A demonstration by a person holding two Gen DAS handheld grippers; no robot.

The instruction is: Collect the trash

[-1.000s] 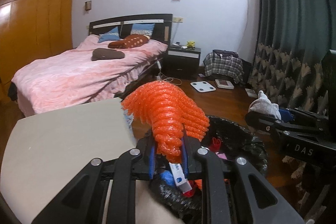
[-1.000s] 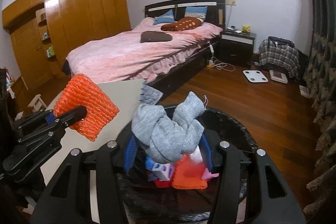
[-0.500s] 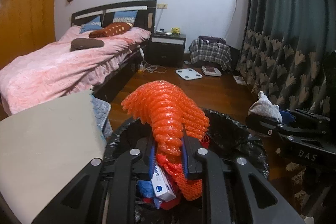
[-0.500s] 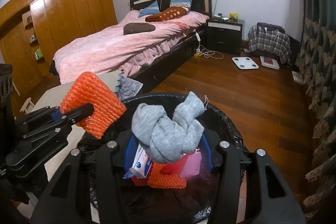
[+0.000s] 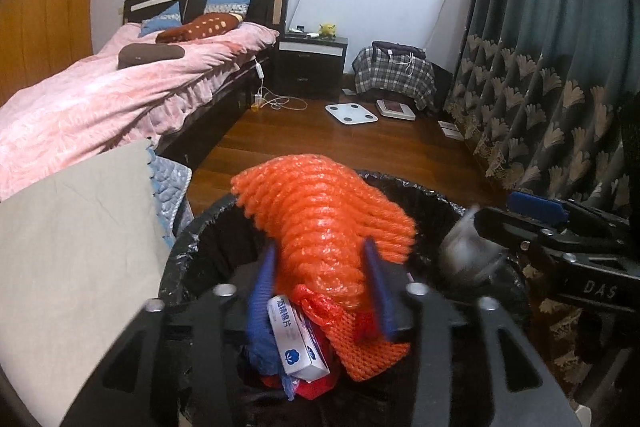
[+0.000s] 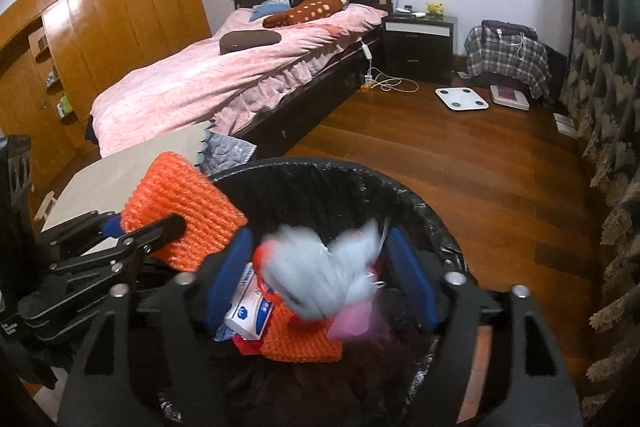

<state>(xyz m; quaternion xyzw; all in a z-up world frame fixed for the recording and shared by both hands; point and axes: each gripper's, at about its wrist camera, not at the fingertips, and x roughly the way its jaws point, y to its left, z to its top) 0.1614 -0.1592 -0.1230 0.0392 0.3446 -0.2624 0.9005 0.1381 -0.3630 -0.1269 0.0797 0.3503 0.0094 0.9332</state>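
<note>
The orange foam net (image 5: pixel 320 223) is bumpy and bright, like a fat ribbed sleeve. It sits between the blue pads of the left gripper (image 5: pixel 320 291), over the near side of the black trash bin (image 5: pixel 188 251). The jaws are opening and the pads now stand off its sides, where a second ago they pinched it tight. The grey sock (image 6: pixel 320 267) is soft and knotted, and it looks blurry. It is between the pads of the right gripper (image 6: pixel 320 279), over the middle of the bin, and those jaws are opening too, with gaps beside the sock. Before, both grippers were higher and farther back. In the bin lie a white box (image 5: pixel 298 339), another orange net (image 5: pixel 368 343) and a pink scrap (image 6: pixel 352 321).
</note>
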